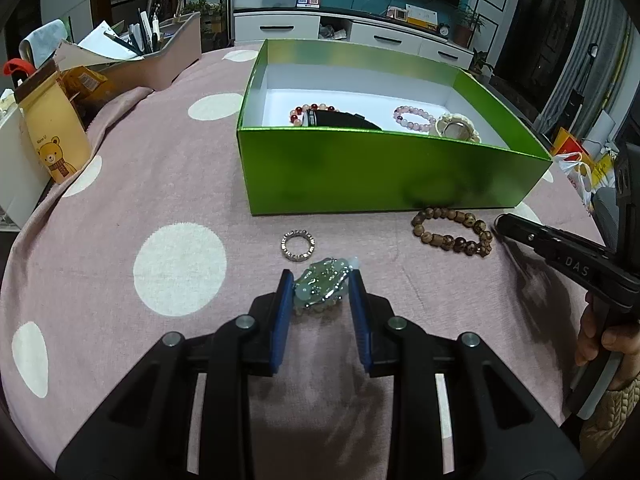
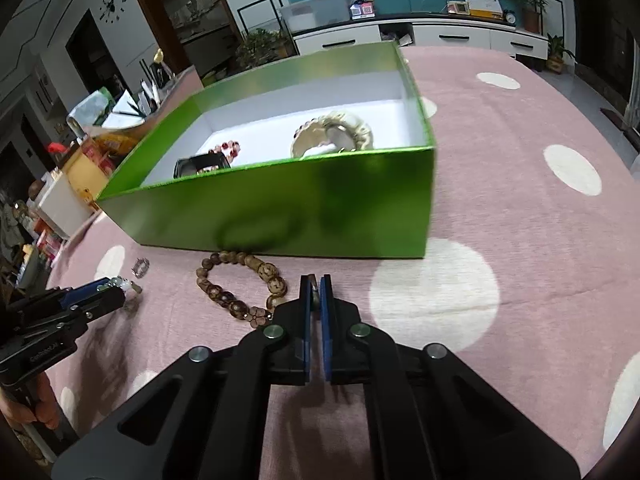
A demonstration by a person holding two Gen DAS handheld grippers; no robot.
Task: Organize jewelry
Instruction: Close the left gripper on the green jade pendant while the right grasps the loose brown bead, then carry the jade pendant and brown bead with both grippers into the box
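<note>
A green box (image 1: pixel 392 172) stands open on the pink dotted cloth; it also shows in the right wrist view (image 2: pixel 304 204). Inside lie a red bead bracelet (image 1: pixel 308 112), a black item (image 1: pixel 344 120), a pink bead bracelet (image 1: pixel 414 118) and a cream bangle (image 1: pixel 456 128). My left gripper (image 1: pixel 320 284) has its jaws around a pale green jade bracelet (image 1: pixel 320 286), both pads touching it on the cloth. A silver ring (image 1: pixel 299 245) lies just ahead. My right gripper (image 2: pixel 317 280) is shut on the end of a brown wooden bead bracelet (image 2: pixel 240 284), also visible in the left wrist view (image 1: pixel 454 231).
A pen holder tray (image 1: pixel 168 56) and a yellow bear cup (image 1: pixel 54 140) stand at the table's far left. A white TV cabinet (image 1: pixel 360 32) is beyond the table. The cloth (image 2: pixel 520 200) stretches right of the box.
</note>
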